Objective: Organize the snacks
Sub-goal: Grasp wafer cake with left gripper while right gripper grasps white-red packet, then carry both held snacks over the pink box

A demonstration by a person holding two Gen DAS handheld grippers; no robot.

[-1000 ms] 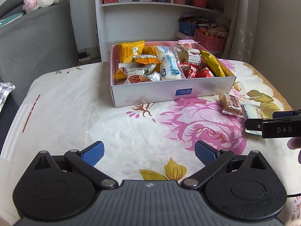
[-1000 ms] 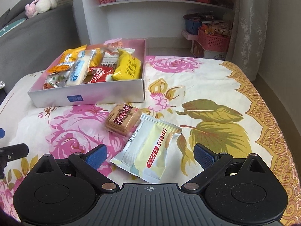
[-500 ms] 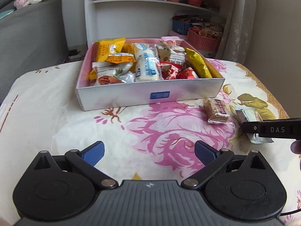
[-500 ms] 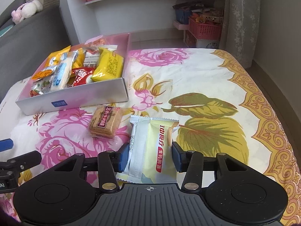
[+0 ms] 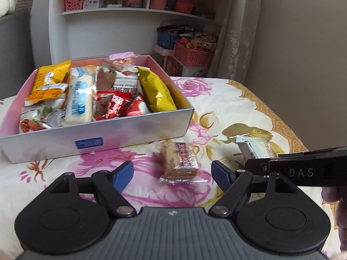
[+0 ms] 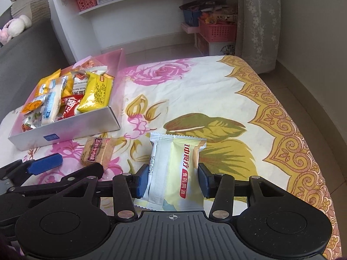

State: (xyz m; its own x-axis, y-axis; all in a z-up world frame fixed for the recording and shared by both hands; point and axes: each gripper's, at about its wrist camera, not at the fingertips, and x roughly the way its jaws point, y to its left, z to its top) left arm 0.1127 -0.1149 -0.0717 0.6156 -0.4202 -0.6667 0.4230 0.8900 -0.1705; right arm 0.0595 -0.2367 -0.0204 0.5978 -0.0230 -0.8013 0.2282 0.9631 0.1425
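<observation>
A silver-sided box (image 5: 134, 130) with a pink inside holds several snack packs on the flowered tablecloth. In front of it lies a brown biscuit pack (image 5: 180, 162). My left gripper (image 5: 171, 173) straddles that pack; its jaws are closing and the blue pads stand apart from the wrapper. My right gripper (image 6: 173, 181) is shut on a white and yellow packet (image 6: 175, 162), both pads pressing its sides. In the left wrist view that packet (image 5: 258, 147) pokes out past the right gripper's black finger (image 5: 299, 172). From the right wrist the box (image 6: 71, 127) and biscuit pack (image 6: 97, 151) show at left.
A white shelf unit (image 5: 134, 13) with pots and pink baskets stands behind the table. Pink crates (image 6: 216, 30) and a lace curtain (image 6: 256, 21) are at the back right. A grey sofa (image 6: 26, 49) lies to the left. The table's right edge (image 6: 321, 173) drops to the floor.
My left gripper moved in over the biscuit pack and its jaws narrowed. My right gripper closed on the white and yellow packet and tilted slightly with it.
</observation>
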